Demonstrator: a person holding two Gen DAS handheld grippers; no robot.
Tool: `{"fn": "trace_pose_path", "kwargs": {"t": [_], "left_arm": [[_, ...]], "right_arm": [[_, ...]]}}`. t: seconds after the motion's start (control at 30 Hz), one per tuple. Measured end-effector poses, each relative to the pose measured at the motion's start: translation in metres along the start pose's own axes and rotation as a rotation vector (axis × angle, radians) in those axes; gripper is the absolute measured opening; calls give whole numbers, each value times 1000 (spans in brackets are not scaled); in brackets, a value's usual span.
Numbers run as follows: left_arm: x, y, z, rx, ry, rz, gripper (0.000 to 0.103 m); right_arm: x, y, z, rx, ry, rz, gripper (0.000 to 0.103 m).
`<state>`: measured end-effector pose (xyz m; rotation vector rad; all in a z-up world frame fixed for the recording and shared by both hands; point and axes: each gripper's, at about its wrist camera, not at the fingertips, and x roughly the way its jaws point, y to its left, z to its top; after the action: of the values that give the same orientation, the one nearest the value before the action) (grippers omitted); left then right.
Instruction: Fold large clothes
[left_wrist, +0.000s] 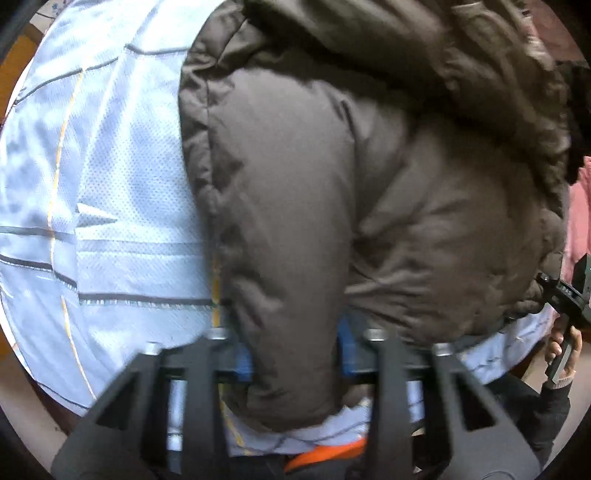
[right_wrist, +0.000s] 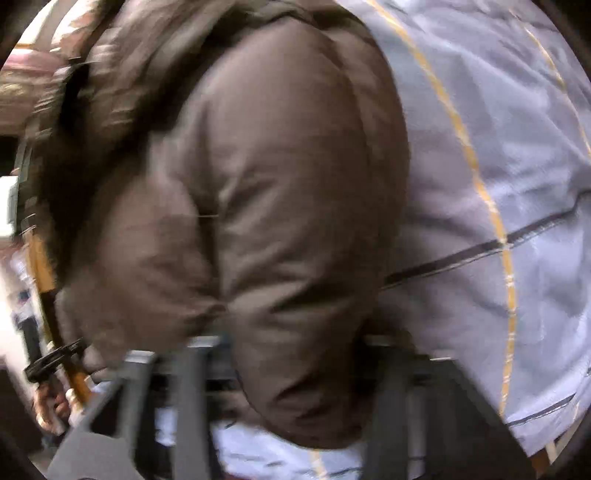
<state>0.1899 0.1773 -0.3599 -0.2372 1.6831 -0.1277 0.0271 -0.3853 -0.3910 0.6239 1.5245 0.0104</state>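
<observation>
A dark brown puffer jacket (left_wrist: 369, 166) lies on a pale blue bedsheet (left_wrist: 110, 184) with grey and yellow stripes. My left gripper (left_wrist: 295, 354) is shut on a padded fold at the jacket's near edge; the fabric bulges out between the blue finger pads (left_wrist: 243, 363). In the right wrist view my right gripper (right_wrist: 295, 369) is shut on another padded fold of the jacket (right_wrist: 277, 184), which fills the gap between its fingers. That view is blurred. The sheet (right_wrist: 498, 147) shows to the right there.
The right gripper and the hand holding it (left_wrist: 565, 314) show at the right edge of the left wrist view; the left one (right_wrist: 51, 365) shows at the left edge of the right wrist view. Pink cloth (left_wrist: 580, 206) lies at far right. An orange item (left_wrist: 325, 456) sits under the sheet edge.
</observation>
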Motion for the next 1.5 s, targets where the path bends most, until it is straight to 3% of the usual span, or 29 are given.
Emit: {"fn": "trace_pose_path", "kwargs": {"t": [0.17,0.4,0.43,0.47,0.5,0.53,0.57,0.63,0.7,0.77,0.8,0.87,0.93,1.03,1.1,1.23,1.5], "left_arm": [[-11,6,-26,24,-30,77,20],[0,25,-77,70,18,246,20],[3,26,-81,78,35,260,23],[6,26,-87,84,46,275,25],[7,25,-87,87,44,299,31],[5,22,-85,82,34,315,43],[-1,19,-82,70,6,342,49],[-34,17,-82,36,-138,410,81],[-78,12,-78,10,-342,398,85],[-110,-7,-72,20,-504,333,85],[-127,-27,-57,47,-573,277,85],[-138,-67,-42,102,-642,206,75],[-138,-94,-32,135,-681,174,67],[-126,-134,-5,158,-667,101,61],[-96,-151,17,179,-635,131,54],[-43,-160,37,219,-563,196,53],[20,-151,65,231,-435,225,58]], "right_arm": [[-25,3,-37,-4,-7,44,12],[2,-20,-104,-10,147,4,14],[6,-22,-109,-30,154,-32,20],[8,-23,-111,-41,151,-72,36],[5,-27,-111,-40,131,-137,47],[0,-29,-104,-29,102,-173,64],[-12,-33,-99,-9,52,-215,73],[-44,-42,-92,31,-96,-297,82],[-81,-37,-84,72,-287,-370,83],[-116,-10,-77,40,-481,-325,81],[-122,6,-75,-11,-513,-284,77],[-127,59,-58,-181,-527,-212,59],[-113,121,-36,-333,-518,-175,50],[-77,203,-25,-495,-518,-85,43],[-47,237,-21,-560,-513,-81,43],[8,250,-8,-564,-403,-102,40],[73,245,15,-534,-332,-221,39]]}}
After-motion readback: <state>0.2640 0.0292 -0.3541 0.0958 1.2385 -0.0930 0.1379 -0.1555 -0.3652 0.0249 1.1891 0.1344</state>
